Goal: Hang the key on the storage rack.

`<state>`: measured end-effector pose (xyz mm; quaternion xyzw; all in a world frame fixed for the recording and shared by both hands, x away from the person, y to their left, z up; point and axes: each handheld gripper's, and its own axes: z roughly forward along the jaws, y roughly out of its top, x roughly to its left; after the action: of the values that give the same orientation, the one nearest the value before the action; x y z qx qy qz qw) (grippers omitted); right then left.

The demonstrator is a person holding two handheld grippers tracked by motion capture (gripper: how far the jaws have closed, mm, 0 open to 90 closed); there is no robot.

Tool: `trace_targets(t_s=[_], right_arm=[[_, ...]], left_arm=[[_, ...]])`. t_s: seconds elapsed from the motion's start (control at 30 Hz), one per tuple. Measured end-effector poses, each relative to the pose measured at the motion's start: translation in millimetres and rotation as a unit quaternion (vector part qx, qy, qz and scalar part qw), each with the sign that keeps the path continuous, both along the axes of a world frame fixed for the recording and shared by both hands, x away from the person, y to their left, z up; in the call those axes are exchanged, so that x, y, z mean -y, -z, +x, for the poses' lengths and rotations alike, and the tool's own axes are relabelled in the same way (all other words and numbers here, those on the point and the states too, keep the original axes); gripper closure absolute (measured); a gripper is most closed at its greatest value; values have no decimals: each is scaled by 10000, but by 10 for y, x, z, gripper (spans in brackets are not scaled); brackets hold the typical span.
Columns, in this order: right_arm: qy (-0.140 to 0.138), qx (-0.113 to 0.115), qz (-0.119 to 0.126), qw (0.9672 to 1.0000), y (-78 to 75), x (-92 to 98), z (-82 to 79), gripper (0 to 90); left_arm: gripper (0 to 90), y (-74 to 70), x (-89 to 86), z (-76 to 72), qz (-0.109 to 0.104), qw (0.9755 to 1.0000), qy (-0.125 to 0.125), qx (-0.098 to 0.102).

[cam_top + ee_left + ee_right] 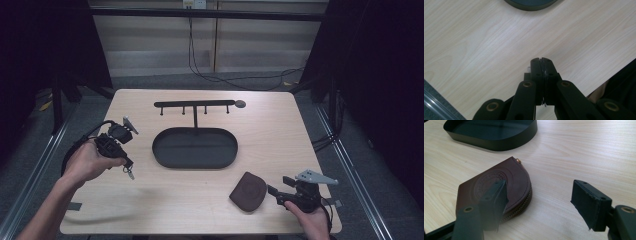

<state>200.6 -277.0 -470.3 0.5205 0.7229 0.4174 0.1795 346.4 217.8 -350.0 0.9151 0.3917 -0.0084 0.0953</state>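
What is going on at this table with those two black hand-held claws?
A person works at a pale wooden table with a gripper in each hand. The right gripper is open beside a brown leather zip pouch, without gripping it. The left gripper is shut, with something small and thin caught between its jaws. A black oval metal tray sits mid-table.

i see the table [150,200] from above. the tray [195,148] sits in the middle of it. the rack [194,104] with its little hooks stands just behind the tray. the pouch [248,191] lies flat on the table, in front of the tray and a bit to the right. my right gripper [270,189] is just right of the pouch, near the front edge. my left gripper [129,171] is left of the tray, well apart from the pouch.
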Motion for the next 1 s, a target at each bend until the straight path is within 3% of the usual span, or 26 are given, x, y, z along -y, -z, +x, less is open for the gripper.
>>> trace_targets(t_s=[0.13,0.2,0.33,0.43,0.73,1.0], right_arm=[[15,13,35,10000,0,5,5,260],[14,3,59,10000,-1,7,8,238],[-7,43,92,9999,-9,11,1,199],[-26,35,90,9999,-9,14,3,178],[-32,4,87,10000,-8,8,5,183],[-6,-16,76,10000,-3,16,9,193]], left_arm=[[895,-64,21,42,74,9999,-42,55],[895,-89,48,59,109,9999,25,-31],[894,-153,104,80,143,9999,83,-18],[894,-211,121,86,59,9999,111,83],[894,-307,181,116,119,9999,95,67],[893,-398,281,183,152,9995,262,72]])
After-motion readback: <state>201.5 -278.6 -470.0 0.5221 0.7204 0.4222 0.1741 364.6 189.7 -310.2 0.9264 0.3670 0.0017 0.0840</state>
